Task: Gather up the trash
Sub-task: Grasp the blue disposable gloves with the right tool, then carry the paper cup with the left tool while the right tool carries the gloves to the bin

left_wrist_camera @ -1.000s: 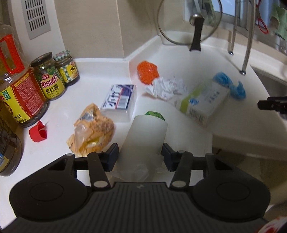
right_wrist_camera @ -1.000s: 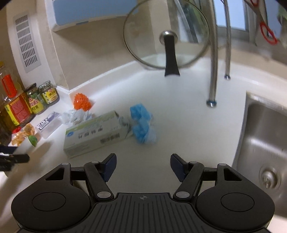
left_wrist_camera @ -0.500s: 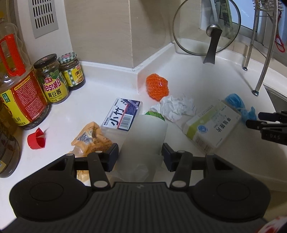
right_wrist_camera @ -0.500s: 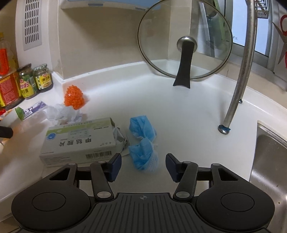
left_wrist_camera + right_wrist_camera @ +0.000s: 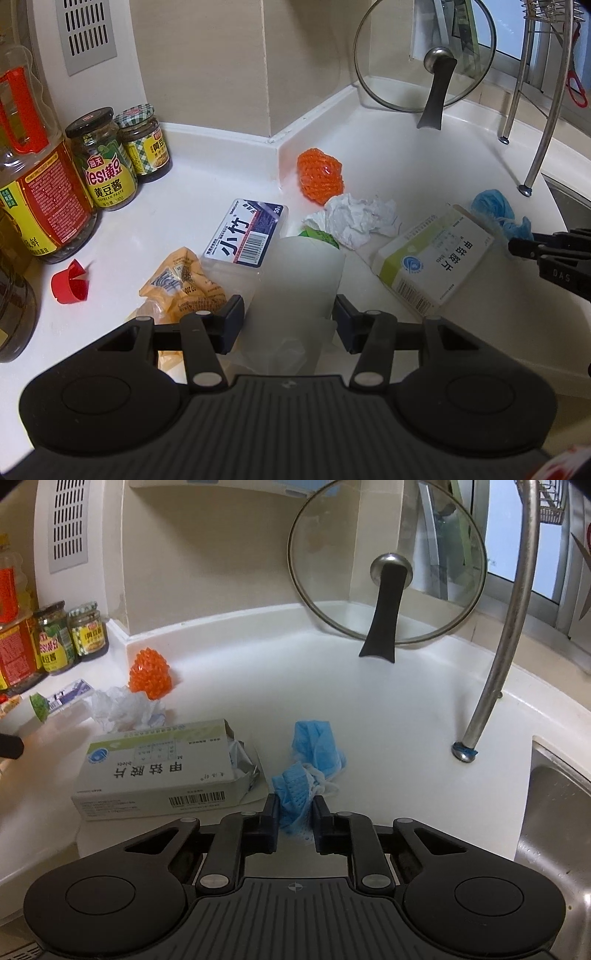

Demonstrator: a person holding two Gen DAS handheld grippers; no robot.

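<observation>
Now the right gripper (image 5: 294,814), its jaws just having closed, pinches the crumpled blue face mask (image 5: 310,764) on the white counter (image 5: 369,709), right of the medicine box (image 5: 155,764); left gripper (image 5: 288,317) clamps a translucent cup (image 5: 295,280); lifting follows

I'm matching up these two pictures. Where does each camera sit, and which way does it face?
Left wrist: on the left gripper, facing down at the counter corner; its fingers hold a plastic bag.
Right wrist: on the right gripper, facing the back wall; its fingers pinch a blue mask.
Shared: medicine box, orange ball, glass lid.
</observation>
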